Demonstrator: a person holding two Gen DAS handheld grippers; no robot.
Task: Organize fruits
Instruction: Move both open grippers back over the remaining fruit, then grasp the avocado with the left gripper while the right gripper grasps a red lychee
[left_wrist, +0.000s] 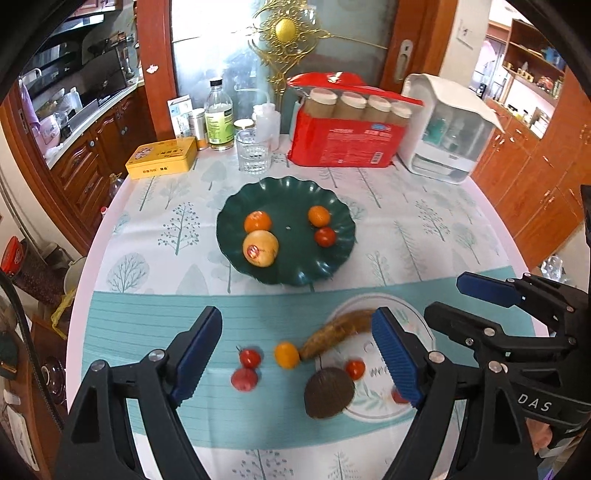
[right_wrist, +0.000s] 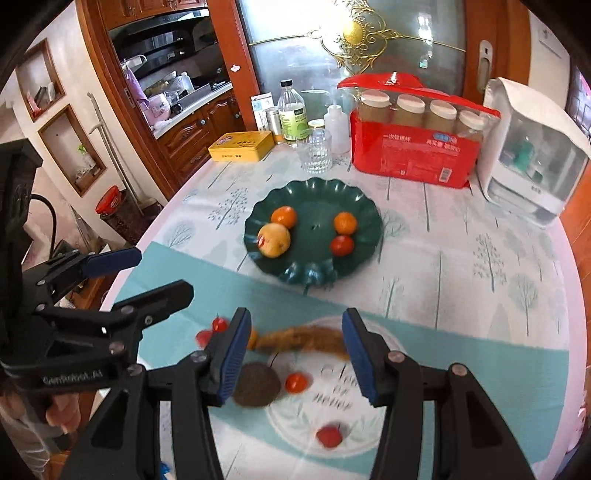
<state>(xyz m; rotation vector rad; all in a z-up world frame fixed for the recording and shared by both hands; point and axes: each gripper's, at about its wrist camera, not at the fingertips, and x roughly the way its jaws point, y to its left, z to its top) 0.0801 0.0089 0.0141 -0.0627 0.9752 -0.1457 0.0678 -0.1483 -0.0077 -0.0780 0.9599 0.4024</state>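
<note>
A dark green scalloped plate (left_wrist: 295, 266) (right_wrist: 354, 199) holds two oranges (left_wrist: 258, 221), a yellow apple (left_wrist: 260, 247) and a red tomato (left_wrist: 325, 236). Nearer me, a clear patterned plate (left_wrist: 384, 410) (right_wrist: 332, 406) carries a brown yam (left_wrist: 332, 334), a dark round fruit (left_wrist: 328, 392) and small tomatoes (left_wrist: 355, 369). An orange (left_wrist: 287, 355) and two red fruits (left_wrist: 250, 357) lie on the cloth beside it. My left gripper (left_wrist: 295, 354) is open and empty above these. My right gripper (right_wrist: 295, 354) is open and empty over the clear plate.
At the table's back stand a yellow tin (left_wrist: 162, 158), a drinking glass (left_wrist: 253, 151), bottles (left_wrist: 218, 116), a red pack of cups (left_wrist: 347, 125) and a white box (left_wrist: 447, 129). Wooden cabinets flank the table. The table edge curves at left and right.
</note>
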